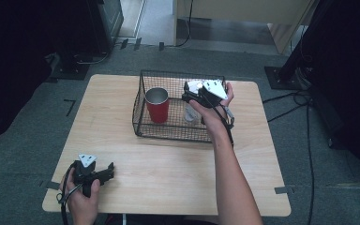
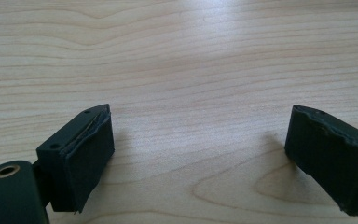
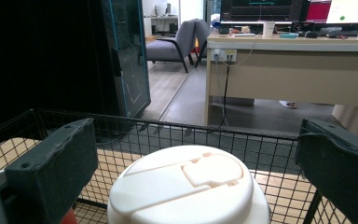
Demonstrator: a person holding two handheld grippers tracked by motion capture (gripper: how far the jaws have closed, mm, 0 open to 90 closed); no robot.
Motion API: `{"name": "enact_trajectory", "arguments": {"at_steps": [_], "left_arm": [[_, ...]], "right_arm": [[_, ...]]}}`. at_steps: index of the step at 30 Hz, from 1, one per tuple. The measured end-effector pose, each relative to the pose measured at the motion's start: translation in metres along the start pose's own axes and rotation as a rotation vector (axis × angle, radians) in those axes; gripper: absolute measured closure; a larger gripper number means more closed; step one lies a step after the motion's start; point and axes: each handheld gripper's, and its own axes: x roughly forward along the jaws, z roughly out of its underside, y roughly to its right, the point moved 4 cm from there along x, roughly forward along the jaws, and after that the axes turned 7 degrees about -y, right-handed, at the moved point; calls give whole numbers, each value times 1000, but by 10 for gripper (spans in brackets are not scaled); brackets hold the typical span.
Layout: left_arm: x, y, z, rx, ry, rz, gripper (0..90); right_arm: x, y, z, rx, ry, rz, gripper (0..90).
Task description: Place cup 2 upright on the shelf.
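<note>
A black wire basket (image 1: 168,133) stands at the back middle of the wooden table (image 1: 168,173). Inside it, a red cup (image 1: 157,105) with a metallic inside stands upright at the left. To its right is a cup with a white lid (image 1: 189,113). My right gripper (image 1: 192,94) hovers over that cup, open. In the right gripper view the white lid (image 3: 189,186) sits low between the spread jaws of my right gripper (image 3: 196,149), untouched, with the basket's far wall (image 3: 261,140) behind it. My left gripper (image 1: 107,170) rests open near the table's front left corner, and in its own view my left gripper (image 2: 200,140) stands over bare wood.
Black stands (image 1: 72,65) and cables (image 1: 290,98) lie on the grey floor around the table. Beyond the basket are a black cabinet (image 3: 121,56), a wooden desk (image 3: 298,70) and a grey chair (image 3: 179,39). Bare tabletop stretches in front of the basket.
</note>
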Motion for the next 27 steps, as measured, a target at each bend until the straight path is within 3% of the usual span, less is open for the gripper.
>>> {"name": "enact_trajectory", "arguments": {"at_steps": [27], "left_arm": [[0,0,0,2,0,1,87]], "right_arm": [[-57,7,16,-57,-54,-20,0]]}}
